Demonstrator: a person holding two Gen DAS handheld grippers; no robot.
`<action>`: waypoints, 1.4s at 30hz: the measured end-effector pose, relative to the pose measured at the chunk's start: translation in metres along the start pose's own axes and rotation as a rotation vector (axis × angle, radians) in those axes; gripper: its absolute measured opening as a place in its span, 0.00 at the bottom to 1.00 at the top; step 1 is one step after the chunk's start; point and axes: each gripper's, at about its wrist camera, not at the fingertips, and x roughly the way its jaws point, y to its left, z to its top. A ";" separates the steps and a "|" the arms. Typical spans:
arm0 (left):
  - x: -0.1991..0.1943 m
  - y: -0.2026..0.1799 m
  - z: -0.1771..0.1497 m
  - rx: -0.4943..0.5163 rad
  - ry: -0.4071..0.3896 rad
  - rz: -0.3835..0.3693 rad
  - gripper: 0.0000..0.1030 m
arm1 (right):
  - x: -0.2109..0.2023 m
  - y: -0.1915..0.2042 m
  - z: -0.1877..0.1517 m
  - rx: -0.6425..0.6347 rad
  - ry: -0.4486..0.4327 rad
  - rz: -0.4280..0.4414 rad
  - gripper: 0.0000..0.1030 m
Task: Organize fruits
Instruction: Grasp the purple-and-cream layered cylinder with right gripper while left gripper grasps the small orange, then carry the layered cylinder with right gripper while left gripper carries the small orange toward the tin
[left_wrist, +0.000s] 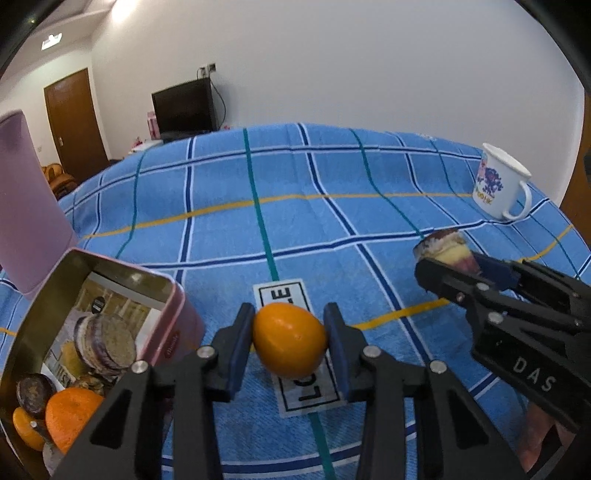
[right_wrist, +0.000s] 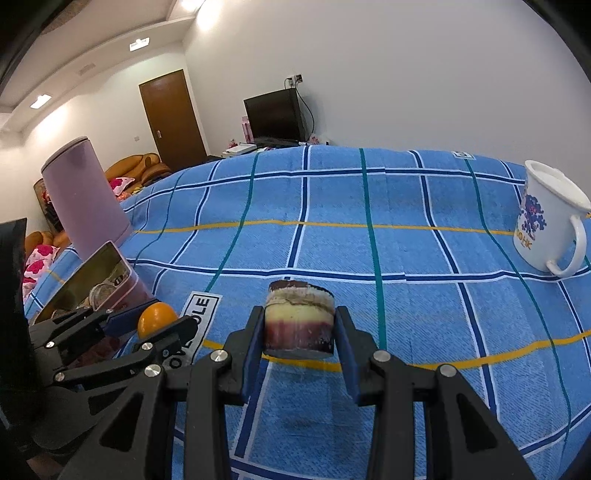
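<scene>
My left gripper (left_wrist: 289, 332) is shut on a small orange fruit (left_wrist: 289, 344), its blue pads pressing both sides just above the blue checked cloth (left_wrist: 295, 221). At the left an open pink tin (left_wrist: 177, 314) holds a mandarin (left_wrist: 70, 415), a dark round piece and a layered cake-like piece. My right gripper (right_wrist: 299, 332) is shut on a layered purple, cream and brown cylinder (right_wrist: 300, 321) that looks like a cake piece. From the left wrist view that gripper (left_wrist: 448, 264) and its cylinder (left_wrist: 445, 245) are at the right. The right wrist view shows the left gripper (right_wrist: 157, 321) with the orange fruit (right_wrist: 157, 317) by the tin (right_wrist: 110, 284).
A tall pink canister (right_wrist: 83, 199) stands behind the tin. A white printed mug (right_wrist: 550, 225) sits at the far right of the cloth. A white label with black letters (left_wrist: 295, 369) lies on the cloth under the left gripper. A hand (left_wrist: 539, 439) shows at the lower right.
</scene>
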 end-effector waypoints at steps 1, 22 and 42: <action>-0.003 0.000 0.000 0.002 -0.013 0.009 0.39 | -0.001 0.001 0.000 -0.002 -0.004 0.002 0.38; -0.030 0.009 -0.004 -0.042 -0.154 0.000 0.39 | -0.017 0.010 -0.002 -0.046 -0.088 0.018 0.38; -0.045 0.005 -0.008 -0.022 -0.237 0.027 0.39 | -0.032 0.014 -0.006 -0.072 -0.157 0.024 0.38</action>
